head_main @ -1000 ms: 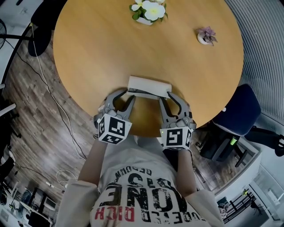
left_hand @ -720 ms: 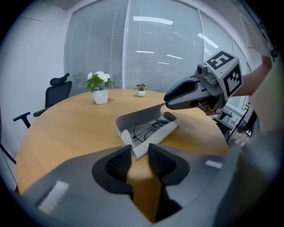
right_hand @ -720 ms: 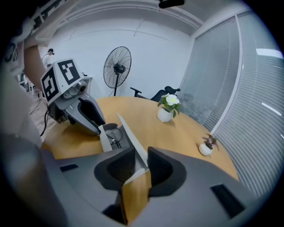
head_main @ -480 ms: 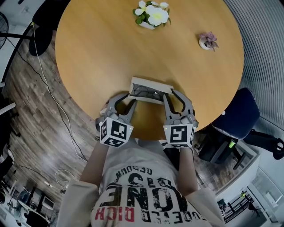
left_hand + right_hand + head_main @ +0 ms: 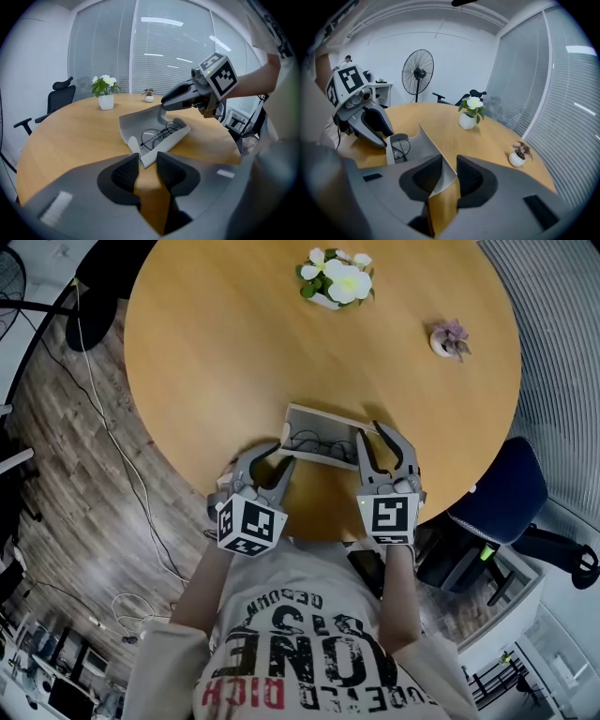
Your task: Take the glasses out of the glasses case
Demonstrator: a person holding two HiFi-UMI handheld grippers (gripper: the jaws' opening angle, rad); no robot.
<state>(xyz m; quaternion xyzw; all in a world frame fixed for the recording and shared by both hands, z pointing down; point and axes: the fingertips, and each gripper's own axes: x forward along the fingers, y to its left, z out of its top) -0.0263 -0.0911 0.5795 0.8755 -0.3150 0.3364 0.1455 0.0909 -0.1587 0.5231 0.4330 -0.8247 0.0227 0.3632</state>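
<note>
The case lies open on the near edge of the round tabletop, straight in front of me, long side running left to right. The glasses are inside it, folded, thin dark rims against the grey lining.

My left fingers stand fairly wide and are closed on the near left corner of the case's base, which sits right between the pads and rests on the wood.

My right fingers are at the case's right end. They have just been closing, and the thin grey lid runs between them, pinched at its right corner. The lid stands up from the far side of the base, tilted back, so the inside is bare to view.

Both sets of fingers point away from me and slope down toward the tabletop.

At the far side a white pot of white flowers stands near the middle. A small pink plant sits to the right of it, well apart from the case.
</note>
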